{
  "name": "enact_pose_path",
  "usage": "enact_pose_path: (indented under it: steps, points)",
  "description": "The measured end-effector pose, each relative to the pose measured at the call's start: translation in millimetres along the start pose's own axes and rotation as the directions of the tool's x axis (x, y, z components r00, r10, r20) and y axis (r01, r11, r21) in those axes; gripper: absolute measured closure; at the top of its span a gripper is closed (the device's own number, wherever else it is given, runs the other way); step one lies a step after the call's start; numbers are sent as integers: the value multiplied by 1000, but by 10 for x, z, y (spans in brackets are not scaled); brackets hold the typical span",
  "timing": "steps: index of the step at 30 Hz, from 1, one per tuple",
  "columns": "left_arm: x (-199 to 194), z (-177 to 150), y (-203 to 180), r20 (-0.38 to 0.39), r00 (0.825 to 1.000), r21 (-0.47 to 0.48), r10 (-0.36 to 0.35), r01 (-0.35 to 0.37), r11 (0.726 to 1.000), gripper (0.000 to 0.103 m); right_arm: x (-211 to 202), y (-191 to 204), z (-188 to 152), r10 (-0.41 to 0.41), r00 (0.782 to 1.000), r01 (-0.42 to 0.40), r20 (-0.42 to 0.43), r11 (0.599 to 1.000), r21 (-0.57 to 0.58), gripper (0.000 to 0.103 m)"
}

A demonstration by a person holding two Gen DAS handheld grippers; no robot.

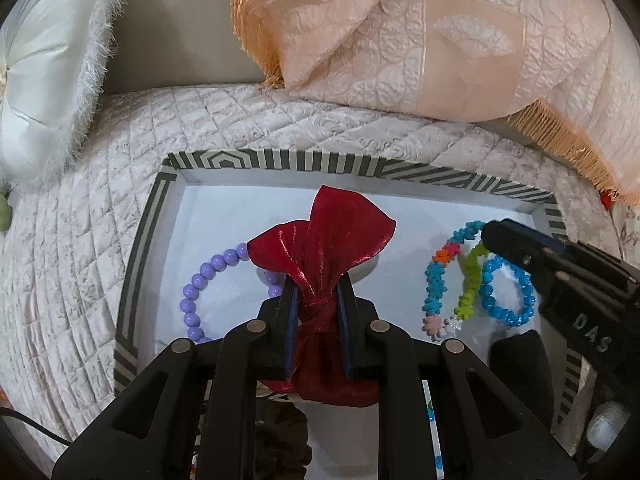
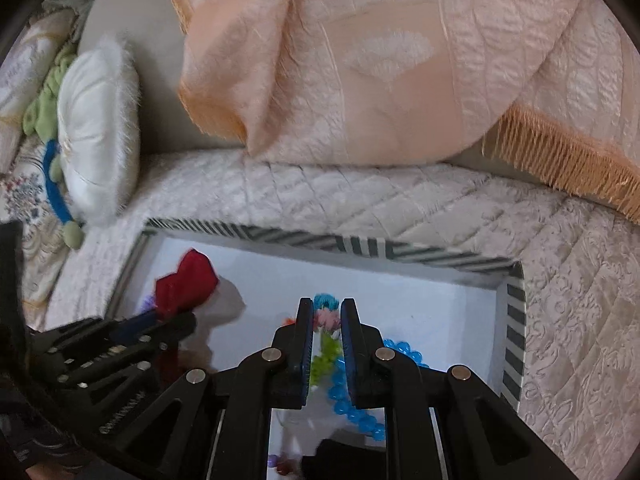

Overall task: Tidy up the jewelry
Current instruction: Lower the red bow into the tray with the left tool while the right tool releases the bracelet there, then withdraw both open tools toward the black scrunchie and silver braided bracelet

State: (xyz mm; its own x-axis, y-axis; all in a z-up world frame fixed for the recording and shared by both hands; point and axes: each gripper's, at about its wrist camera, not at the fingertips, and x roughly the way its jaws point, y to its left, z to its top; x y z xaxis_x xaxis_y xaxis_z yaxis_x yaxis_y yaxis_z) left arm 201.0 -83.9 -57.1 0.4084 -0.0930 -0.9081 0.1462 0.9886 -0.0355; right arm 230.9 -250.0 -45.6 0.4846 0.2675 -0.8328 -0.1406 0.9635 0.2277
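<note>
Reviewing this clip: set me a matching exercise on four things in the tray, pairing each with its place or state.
Things:
1. red pouch
2. purple bead bracelet
3. blue bead bracelet
4. tray

Places or states:
A. rests on the quilted bedspread
B. pinched at its tied neck by the left gripper
C. lies on the tray's left side, partly behind the pouch
D. lies on the tray's right side, beside the right gripper

Pairs: 1-B, 2-C, 3-D, 4-A

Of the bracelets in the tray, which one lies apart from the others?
The purple bead bracelet, at the tray's left side beside the red pouch. The blue, green and multicolour ones lie together at the right.
</note>
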Motion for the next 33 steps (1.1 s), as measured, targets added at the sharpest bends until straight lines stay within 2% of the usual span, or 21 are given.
enact_pose_path:
  steps: [2,3,4,5,6,7,16,25,33]
  points:
    - [3,-2,1,5,1000,-4,-4,4,1000,81,36,-17,-29,-6,1000,6,-10,1000,0,90]
    - [-2,-5,3,9,1000,-5,-4,4,1000,75,34,-29,-45,-2,1000,2,-10,1000,3,89]
    - [-9,-5,7,13,1000,-4,-1,1,1000,70,20,-35,-58,1,1000,-1,-6,1000,6,83]
    - [-21,-4,14,20,1000,-2,2,-2,1000,60,-5,-41,-67,5,1000,-5,2,1000,10,69]
    - [-38,-7,20,26,1000,-1,2,-2,1000,55,-47,-51,-76,14,1000,-14,14,1000,17,62]
    - [-59,-15,37,31,1000,-1,1,-1,1000,53,-90,-59,-85,25,999,-26,23,999,25,58]
    - [-386,-166,145,60,998,-7,5,-4,1000,52,-593,83,-250,18,997,-17,72,1000,-10,58]
    - [-888,-668,140,100,995,18,6,-8,1000,52,-1164,244,-667,-15,988,21,152,999,-35,58]
    - [-1231,-1172,97,140,989,37,49,-55,998,52,-1514,394,-1186,-21,984,29,175,998,-46,58]
